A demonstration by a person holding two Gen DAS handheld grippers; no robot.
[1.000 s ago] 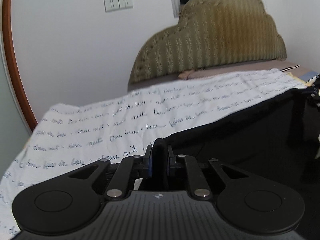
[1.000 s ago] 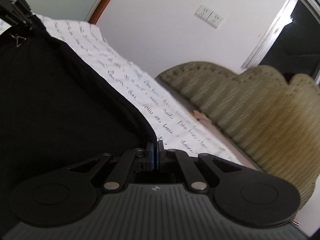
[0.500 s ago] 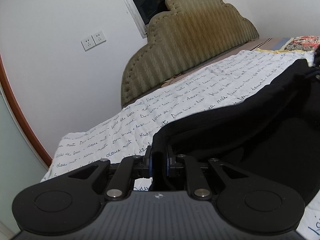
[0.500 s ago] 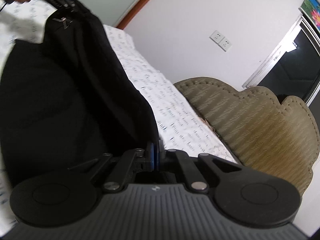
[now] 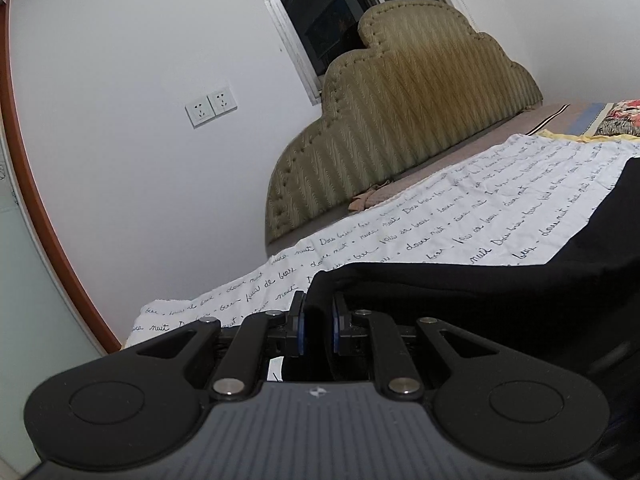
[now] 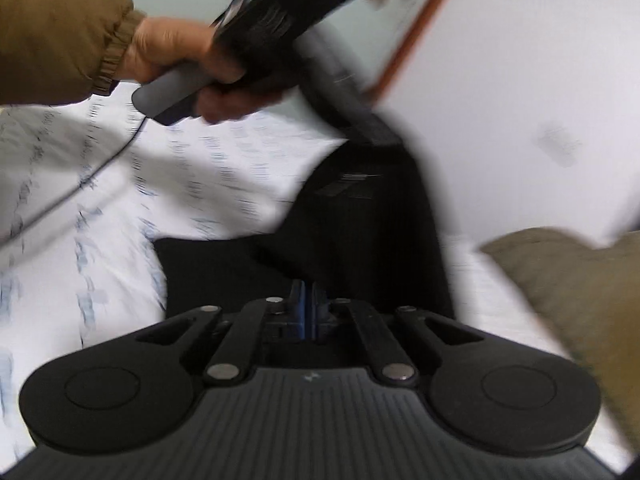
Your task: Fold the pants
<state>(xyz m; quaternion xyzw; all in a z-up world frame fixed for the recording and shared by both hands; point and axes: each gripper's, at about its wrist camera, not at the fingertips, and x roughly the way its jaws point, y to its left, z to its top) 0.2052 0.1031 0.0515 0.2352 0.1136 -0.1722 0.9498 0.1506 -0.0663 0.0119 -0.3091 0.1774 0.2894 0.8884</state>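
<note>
Right wrist view: left hand (image 6: 180,64) raises its tool, clamping black pants (image 6: 360,232)

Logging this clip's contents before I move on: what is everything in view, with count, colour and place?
pants: one, black, on the sheet, pinched by both grippers
sheet: one, white with dark script, over the bed
headboard: one, olive, padded, behind the bed
wall sockets: two, white, left of the headboard
window: one, dark, above the headboard
patterned cloth: one, floral, far right
left gripper: black, shut on cloth
right gripper: black, shut on cloth
left hand: brown sleeve, holds the left gripper's handle
</note>
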